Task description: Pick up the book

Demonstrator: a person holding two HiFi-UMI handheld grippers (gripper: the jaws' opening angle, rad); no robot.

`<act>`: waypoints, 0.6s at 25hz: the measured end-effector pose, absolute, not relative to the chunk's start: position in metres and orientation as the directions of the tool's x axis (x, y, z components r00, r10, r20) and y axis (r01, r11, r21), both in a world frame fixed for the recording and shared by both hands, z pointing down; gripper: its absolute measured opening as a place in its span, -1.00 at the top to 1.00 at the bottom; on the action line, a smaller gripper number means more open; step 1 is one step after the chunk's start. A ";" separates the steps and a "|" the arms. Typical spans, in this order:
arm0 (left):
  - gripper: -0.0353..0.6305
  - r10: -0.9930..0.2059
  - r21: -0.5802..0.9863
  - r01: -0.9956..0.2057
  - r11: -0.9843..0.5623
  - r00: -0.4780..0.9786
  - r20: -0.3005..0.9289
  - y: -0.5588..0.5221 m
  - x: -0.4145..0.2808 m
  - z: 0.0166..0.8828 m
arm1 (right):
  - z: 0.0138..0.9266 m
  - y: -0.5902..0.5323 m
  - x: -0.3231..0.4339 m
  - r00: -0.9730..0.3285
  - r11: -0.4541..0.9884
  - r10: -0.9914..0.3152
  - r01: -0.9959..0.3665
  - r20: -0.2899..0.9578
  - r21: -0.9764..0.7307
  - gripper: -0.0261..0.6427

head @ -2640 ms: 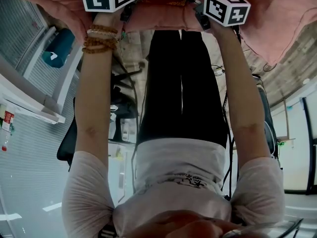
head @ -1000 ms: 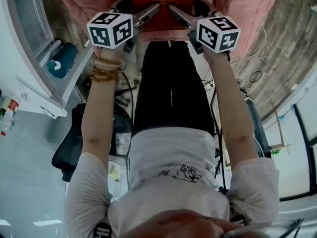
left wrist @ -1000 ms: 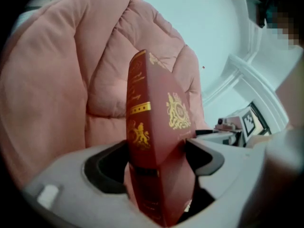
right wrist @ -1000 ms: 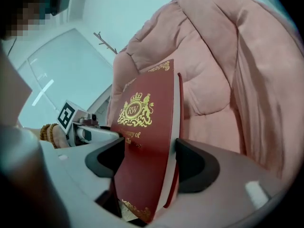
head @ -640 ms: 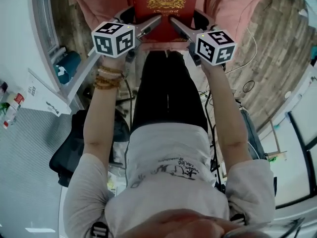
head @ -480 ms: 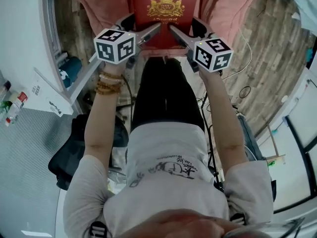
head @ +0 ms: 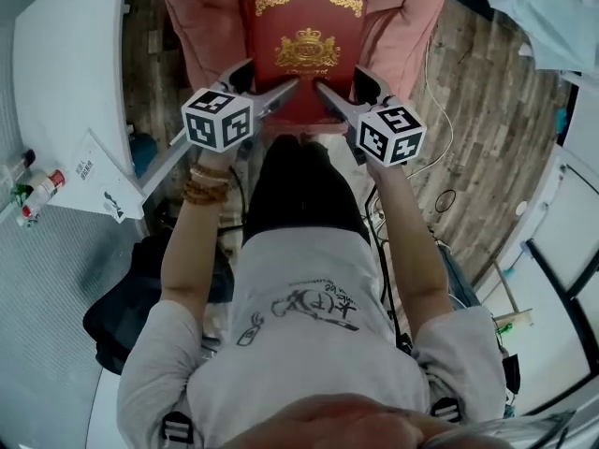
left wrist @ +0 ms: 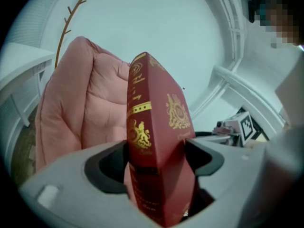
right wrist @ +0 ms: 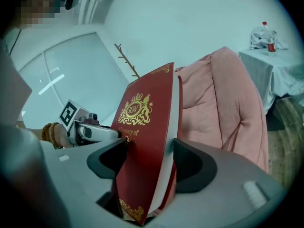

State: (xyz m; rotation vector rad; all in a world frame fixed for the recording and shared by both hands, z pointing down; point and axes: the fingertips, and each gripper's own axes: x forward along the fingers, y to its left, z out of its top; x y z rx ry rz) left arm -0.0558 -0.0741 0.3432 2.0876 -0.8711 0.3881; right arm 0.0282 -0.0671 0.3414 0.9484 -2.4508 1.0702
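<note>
Plank floor [head: 487, 110], quilt [head: 201, 26] behind book [head: 304, 54]

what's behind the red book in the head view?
A pink quilt shows on both sides of the book; what lies directly behind the book is covered.

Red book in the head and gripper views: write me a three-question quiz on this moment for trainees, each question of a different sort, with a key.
1. True or false: only one gripper holds the red book.
2. The gold emblem on its cover is topped by: A a crown, B an anchor, C a star.
3. What pink thing is behind the book?

Key: 1 false: the left gripper and right gripper both clamp it, and the right's jaws have just been closing on it. 2 A. 3 a pink quilt.
</note>
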 end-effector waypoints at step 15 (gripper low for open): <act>-0.22 -0.546 0.494 -0.726 -0.478 0.686 0.481 -0.050 -0.051 0.207 | 0.210 -0.044 0.034 -0.754 0.573 -0.502 -0.657 0.424 -0.490 0.00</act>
